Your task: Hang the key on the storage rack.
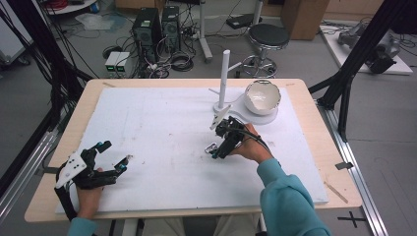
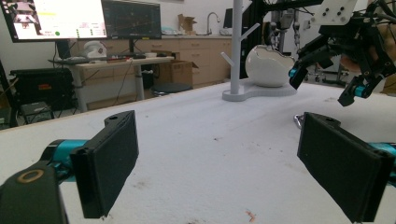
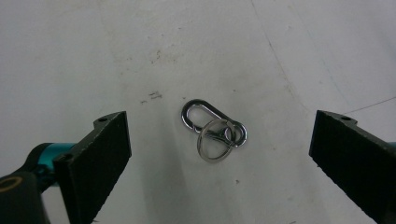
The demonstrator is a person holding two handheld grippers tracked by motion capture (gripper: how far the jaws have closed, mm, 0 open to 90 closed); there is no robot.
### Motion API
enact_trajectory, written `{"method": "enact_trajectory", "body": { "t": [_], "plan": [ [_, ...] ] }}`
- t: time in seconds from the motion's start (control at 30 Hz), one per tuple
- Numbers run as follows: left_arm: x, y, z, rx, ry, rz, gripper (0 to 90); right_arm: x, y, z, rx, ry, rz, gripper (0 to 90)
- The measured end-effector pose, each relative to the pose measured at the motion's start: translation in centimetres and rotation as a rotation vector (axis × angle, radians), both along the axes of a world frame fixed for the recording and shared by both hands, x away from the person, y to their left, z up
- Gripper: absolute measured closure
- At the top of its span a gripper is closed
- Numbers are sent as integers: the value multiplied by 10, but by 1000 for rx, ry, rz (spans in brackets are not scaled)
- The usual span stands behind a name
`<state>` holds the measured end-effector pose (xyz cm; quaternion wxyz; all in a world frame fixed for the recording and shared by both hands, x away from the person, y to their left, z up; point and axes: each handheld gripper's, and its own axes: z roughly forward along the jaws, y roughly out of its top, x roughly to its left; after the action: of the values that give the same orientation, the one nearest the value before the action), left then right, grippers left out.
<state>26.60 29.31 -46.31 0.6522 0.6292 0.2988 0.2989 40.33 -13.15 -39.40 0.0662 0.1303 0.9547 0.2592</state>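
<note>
A silver carabiner clip with a key ring (image 3: 212, 131) lies flat on the white board, near the middle of the table (image 1: 210, 147). My right gripper (image 1: 216, 150) hangs just above it, pointing down and open. In the right gripper view the clip lies between the two black jaws (image 3: 219, 156) and touches neither. My left gripper (image 1: 117, 151) rests open on the board's front left with nothing between its jaws (image 2: 217, 140). The left gripper view also shows the right gripper (image 2: 336, 70) farther off, its jaws apart.
A white peg stand (image 1: 224, 73) rises from a flat white base (image 1: 255, 118) at the back right of the board. A white egg-shaped bowl (image 1: 263, 96) sits on that base. The white board (image 1: 147, 123) covers most of the wooden table (image 1: 324, 147).
</note>
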Motion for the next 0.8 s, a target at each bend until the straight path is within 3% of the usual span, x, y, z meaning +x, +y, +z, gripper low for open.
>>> {"method": "enact_trajectory", "body": {
  "t": [0.37, 0.43, 0.57, 0.8],
  "plan": [
    [0, 0, 0, 0, 0, 0, 130, 1, 8, -8, -51, 11, 7, 70],
    [0, 0, 0, 0, -1, 0, 129, 1, 8, -9, -65, 23, 5, 161],
    [0, 0, 0, 2, -1, -1, 129, 4, 7, -10, -64, 52, -16, 213],
    [0, 0, 0, 3, -1, -1, 130, 4, 9, -12, -109, 42, -13, 306]
  ]
}}
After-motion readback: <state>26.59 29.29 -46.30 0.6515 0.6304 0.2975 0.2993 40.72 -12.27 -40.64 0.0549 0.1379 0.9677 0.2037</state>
